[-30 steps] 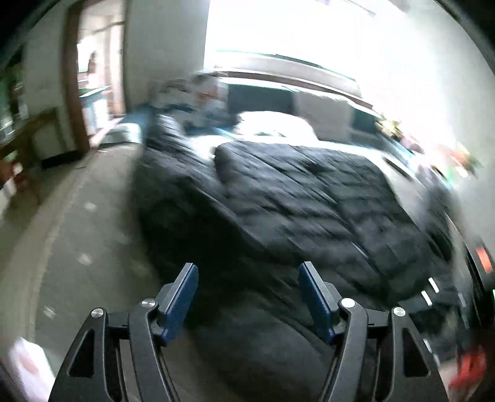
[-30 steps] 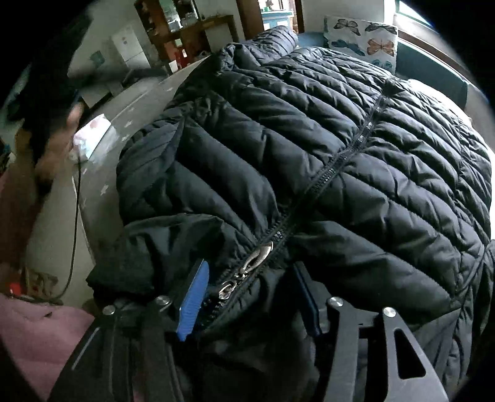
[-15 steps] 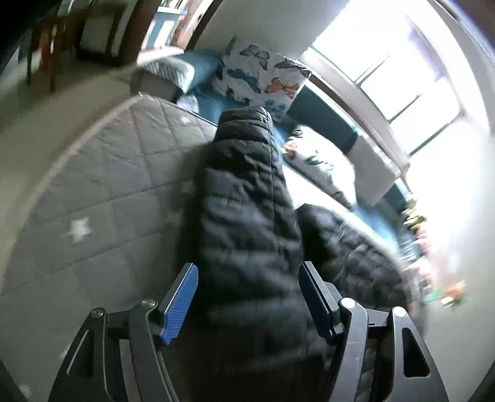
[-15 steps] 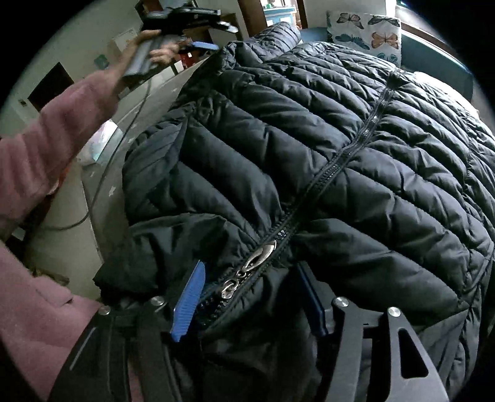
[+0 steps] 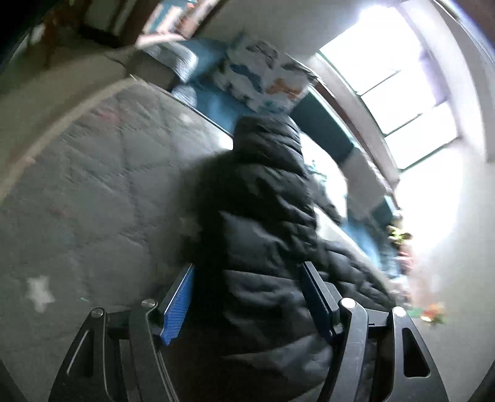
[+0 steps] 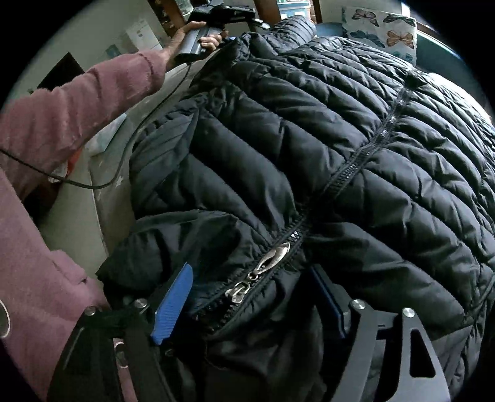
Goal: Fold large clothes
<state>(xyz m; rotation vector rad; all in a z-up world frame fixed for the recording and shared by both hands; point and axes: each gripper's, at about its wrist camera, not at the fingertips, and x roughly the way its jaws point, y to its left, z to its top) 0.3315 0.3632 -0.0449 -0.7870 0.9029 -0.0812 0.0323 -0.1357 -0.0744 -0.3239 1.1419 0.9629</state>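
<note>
A large black quilted puffer jacket (image 6: 340, 130) lies spread on a grey quilted bed cover (image 5: 92, 173), zipped up the front, with silver zip pulls (image 6: 266, 263) near me. My right gripper (image 6: 250, 297) is open, its blue pads either side of the collar end by the zip. My left gripper (image 5: 247, 293) is open around one black sleeve (image 5: 266, 201) of the jacket, pads apart and not pinching it. In the right wrist view the left gripper (image 6: 213, 18) shows far back, held by a hand in a pink sleeve.
A butterfly-print pillow (image 5: 263, 80) and blue bedding lie at the head of the bed under a bright window (image 5: 402, 102). A black cable (image 6: 123, 148) trails from the left gripper over the bed edge. Furniture stands beyond the bed at the left.
My left gripper has swung left and forward from over the jacket body to the sleeve, and now sits closer over it. My right gripper has stayed at the collar, open.
</note>
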